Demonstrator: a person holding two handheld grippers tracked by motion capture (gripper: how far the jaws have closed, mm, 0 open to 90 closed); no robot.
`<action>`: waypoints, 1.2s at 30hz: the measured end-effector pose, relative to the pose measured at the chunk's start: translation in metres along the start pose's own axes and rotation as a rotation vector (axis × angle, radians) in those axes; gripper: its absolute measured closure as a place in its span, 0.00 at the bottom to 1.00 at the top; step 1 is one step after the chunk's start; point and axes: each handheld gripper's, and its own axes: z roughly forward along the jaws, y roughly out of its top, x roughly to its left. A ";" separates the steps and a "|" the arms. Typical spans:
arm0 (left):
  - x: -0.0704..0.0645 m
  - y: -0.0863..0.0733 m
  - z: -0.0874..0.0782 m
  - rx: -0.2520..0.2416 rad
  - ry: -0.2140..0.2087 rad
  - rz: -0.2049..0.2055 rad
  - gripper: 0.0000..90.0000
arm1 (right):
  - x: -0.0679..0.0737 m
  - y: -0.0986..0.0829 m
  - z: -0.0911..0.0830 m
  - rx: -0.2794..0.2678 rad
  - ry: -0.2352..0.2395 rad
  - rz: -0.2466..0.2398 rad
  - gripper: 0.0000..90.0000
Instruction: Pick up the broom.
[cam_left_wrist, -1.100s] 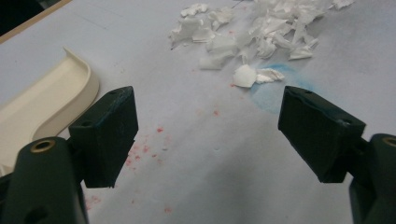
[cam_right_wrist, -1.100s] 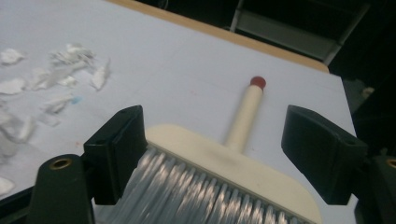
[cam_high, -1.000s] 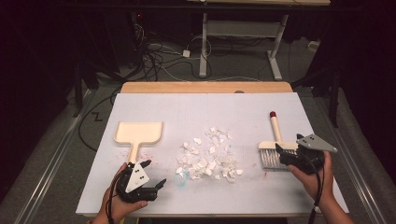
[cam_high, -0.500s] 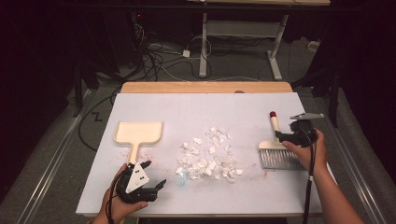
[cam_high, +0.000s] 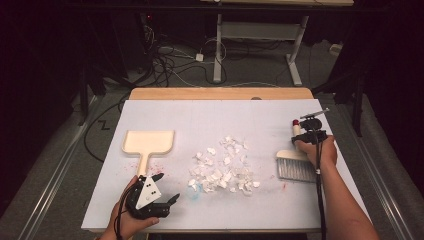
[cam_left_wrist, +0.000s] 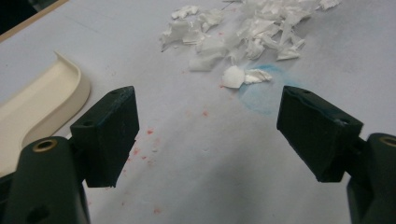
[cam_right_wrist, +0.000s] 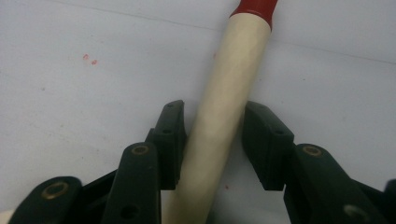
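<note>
A cream dustpan lies at the left of the white table top, and its rim shows in the left gripper view. A heap of white paper scraps sits in the middle. A brush lies at the right, bristles toward me, with its red-tipped cream handle pointing away. My right gripper points down on that handle, jaws pressed on both sides. My left gripper rests near the front edge below the dustpan's handle, open wide over bare table.
The white sheet covers the table, and a wooden strip shows at its far edge. Red specks and a blue smudge mark the surface. Cables and the legs of a desk are on the floor beyond.
My right gripper has moved away from me, from beside the brush's bristle head up to its handle, tipped downward and closed on it. The left gripper has stayed put.
</note>
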 end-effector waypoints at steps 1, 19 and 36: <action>-0.001 0.000 0.000 0.002 -0.001 0.004 0.22 | 0.001 0.001 0.000 0.003 -0.003 -0.002 0.69; -0.003 0.003 0.002 0.010 0.011 -0.019 0.23 | 0.003 -0.014 -0.030 -0.216 0.050 -0.043 0.79; -0.010 0.045 0.006 -0.067 -0.041 -0.066 0.23 | 0.038 -0.045 -0.135 -0.593 0.188 -0.147 0.79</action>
